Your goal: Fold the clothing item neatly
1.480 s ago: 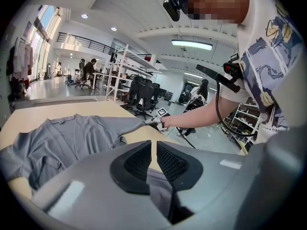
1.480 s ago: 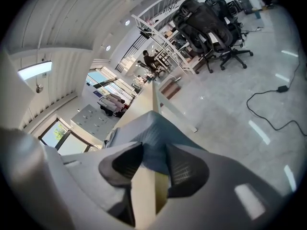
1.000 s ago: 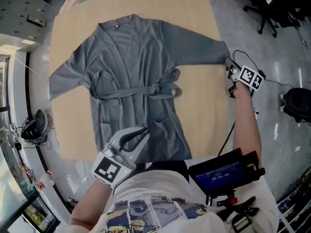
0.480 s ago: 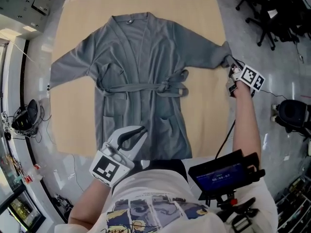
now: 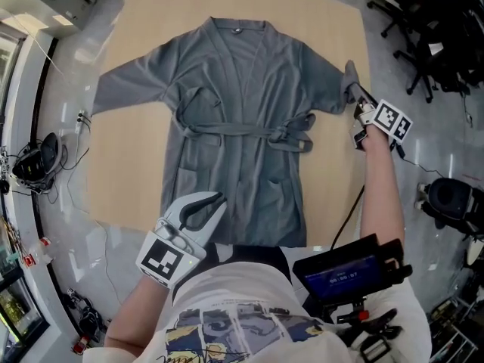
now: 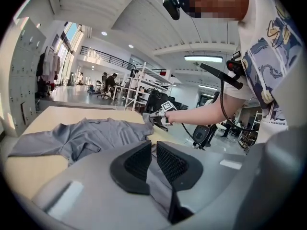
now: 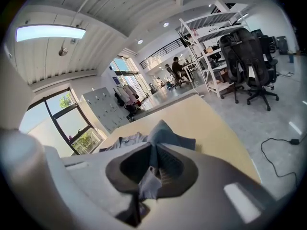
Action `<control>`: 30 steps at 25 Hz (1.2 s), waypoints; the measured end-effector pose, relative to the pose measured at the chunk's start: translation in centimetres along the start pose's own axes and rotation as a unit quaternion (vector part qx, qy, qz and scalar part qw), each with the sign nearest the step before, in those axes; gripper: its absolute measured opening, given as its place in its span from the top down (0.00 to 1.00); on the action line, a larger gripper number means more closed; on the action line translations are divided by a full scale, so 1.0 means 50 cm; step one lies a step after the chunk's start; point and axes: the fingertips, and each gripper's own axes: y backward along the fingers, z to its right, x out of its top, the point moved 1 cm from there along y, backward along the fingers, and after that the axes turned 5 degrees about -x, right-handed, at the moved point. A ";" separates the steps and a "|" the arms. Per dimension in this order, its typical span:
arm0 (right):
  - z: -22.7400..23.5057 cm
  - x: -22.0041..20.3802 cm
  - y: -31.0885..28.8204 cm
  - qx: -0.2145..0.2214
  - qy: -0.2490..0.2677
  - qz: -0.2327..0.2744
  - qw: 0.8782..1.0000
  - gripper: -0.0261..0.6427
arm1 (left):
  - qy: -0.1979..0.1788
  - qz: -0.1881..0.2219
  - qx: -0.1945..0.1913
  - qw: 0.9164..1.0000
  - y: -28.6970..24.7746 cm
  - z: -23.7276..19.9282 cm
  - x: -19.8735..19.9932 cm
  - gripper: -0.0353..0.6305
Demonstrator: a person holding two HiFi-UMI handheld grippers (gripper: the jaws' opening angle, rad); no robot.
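A grey robe [image 5: 242, 104] lies open-side up on the tan table [image 5: 128, 172], its belt [image 5: 234, 130] tied at the waist and its left sleeve [image 5: 125, 89] spread flat. My right gripper [image 5: 357, 106] is shut on the right sleeve's cuff [image 5: 349, 78] and holds it raised near the table's right edge; in the right gripper view the cuff [image 7: 165, 135] bunches between the jaws of my right gripper [image 7: 152, 164]. My left gripper [image 5: 214, 203] is at the robe's bottom hem. In the left gripper view, grey cloth [image 6: 156, 178] runs down between the jaws of my left gripper [image 6: 153, 159], which are shut on it.
Black office chairs [image 5: 431, 29] stand on the floor past the table's far right corner. A dark round object [image 5: 446, 199] and a cable lie on the floor at right. Cables and gear [image 5: 34, 165] sit left of the table. A screen device [image 5: 344, 267] hangs at the person's waist.
The right gripper has lifted the sleeve cuff and drawn it toward the robe's body, so the sleeve now bunches. The left gripper has shifted a little with the hem. The head view has moved.
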 end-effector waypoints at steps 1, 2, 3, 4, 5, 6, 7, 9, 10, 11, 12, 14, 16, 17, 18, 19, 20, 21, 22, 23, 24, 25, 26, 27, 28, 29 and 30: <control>-0.021 0.000 -0.009 0.006 0.003 -0.001 1.000 0.92 | 0.002 0.002 0.005 1.000 0.012 -0.005 -0.002 0.88; -0.042 -0.001 -0.019 0.011 0.006 -0.003 1.000 0.92 | 0.003 0.004 0.010 1.000 0.024 -0.009 -0.005 0.88; -0.062 -0.003 -0.028 0.016 0.009 -0.004 1.000 0.92 | 0.005 0.006 0.014 1.000 0.036 -0.013 -0.007 0.88; -0.082 -0.005 -0.037 0.022 0.012 -0.005 1.000 0.92 | 0.007 0.008 0.019 1.000 0.047 -0.016 -0.010 0.88; -0.101 -0.007 -0.046 0.026 0.016 -0.006 1.000 0.92 | 0.008 0.010 0.023 1.000 0.058 -0.019 -0.012 0.88; -0.119 -0.010 -0.055 0.030 0.022 -0.008 0.999 0.92 | 0.008 0.013 0.027 1.000 0.068 -0.022 -0.015 0.88; -0.136 -0.013 -0.063 0.033 0.028 -0.011 0.999 0.92 | 0.008 0.016 0.030 0.999 0.078 -0.024 -0.018 0.88; -0.171 -0.018 -0.081 0.040 0.039 -0.017 0.998 0.92 | 0.008 0.023 0.039 0.999 0.099 -0.030 -0.025 0.88; -0.189 -0.021 -0.091 0.044 0.044 -0.020 0.998 0.92 | 0.012 0.025 0.044 0.999 0.108 -0.032 -0.027 0.88; -0.206 -0.023 -0.100 0.050 0.047 -0.023 0.997 0.92 | 0.017 0.026 0.050 0.998 0.117 -0.034 -0.028 0.88; -0.222 -0.026 -0.109 0.055 0.051 -0.026 0.997 0.92 | 0.022 0.027 0.055 0.998 0.125 -0.034 -0.031 0.88; -0.252 -0.033 -0.127 0.064 0.059 -0.033 0.996 0.92 | 0.028 0.028 0.065 0.997 0.137 -0.034 -0.036 0.88; -0.288 -0.043 -0.149 0.074 0.066 -0.040 0.994 0.92 | 0.032 0.032 0.073 0.996 0.153 -0.039 -0.041 0.88; -0.306 -0.050 -0.160 0.079 0.070 -0.044 0.993 0.92 | 0.033 0.034 0.077 0.996 0.162 -0.042 -0.044 0.88; -0.324 -0.058 -0.170 0.083 0.074 -0.047 0.993 0.92 | 0.034 0.037 0.081 0.995 0.171 -0.044 -0.046 0.88; -0.340 -0.066 -0.180 0.086 0.078 -0.052 0.992 0.92 | 0.035 0.039 0.085 0.995 0.179 -0.046 -0.049 0.88; -0.354 -0.074 -0.190 0.090 0.082 -0.056 0.991 0.92 | 0.037 0.041 0.090 0.994 0.186 -0.047 -0.052 0.88; -0.367 -0.082 -0.198 0.093 0.086 -0.061 0.990 0.92 | 0.039 0.043 0.095 0.994 0.192 -0.048 -0.054 0.88; -0.379 -0.089 -0.206 0.097 0.091 -0.066 0.989 0.92 | 0.042 0.044 0.100 0.993 0.198 -0.048 -0.056 0.88; -0.391 -0.097 -0.213 0.100 0.098 -0.072 0.988 0.92 | 0.044 0.045 0.104 0.993 0.204 -0.049 -0.059 0.88; -0.404 -0.105 -0.221 0.103 0.106 -0.078 0.986 0.92 | 0.047 0.046 0.109 0.992 0.210 -0.051 -0.062 0.88; -0.418 -0.114 -0.230 0.105 0.115 -0.084 0.984 0.92 | 0.050 0.047 0.114 0.991 0.217 -0.053 -0.066 0.88; -0.432 -0.124 -0.240 0.108 0.123 -0.089 0.982 0.92 | 0.053 0.048 0.118 0.990 0.225 -0.055 -0.071 0.88; -0.448 -0.135 -0.250 0.112 0.130 -0.095 0.981 0.92 | 0.056 0.049 0.122 0.990 0.233 -0.057 -0.077 0.88; -0.463 -0.148 -0.259 0.115 0.138 -0.101 0.979 0.92 | 0.060 0.050 0.126 0.989 0.241 -0.059 -0.083 0.88; -0.478 -0.161 -0.267 0.117 0.146 -0.107 0.976 0.92 | 0.063 0.051 0.130 0.988 0.249 -0.060 -0.088 0.88; -0.492 -0.175 -0.275 0.120 0.155 -0.114 0.974 0.92 | 0.066 0.052 0.134 0.987 0.256 -0.060 -0.093 0.88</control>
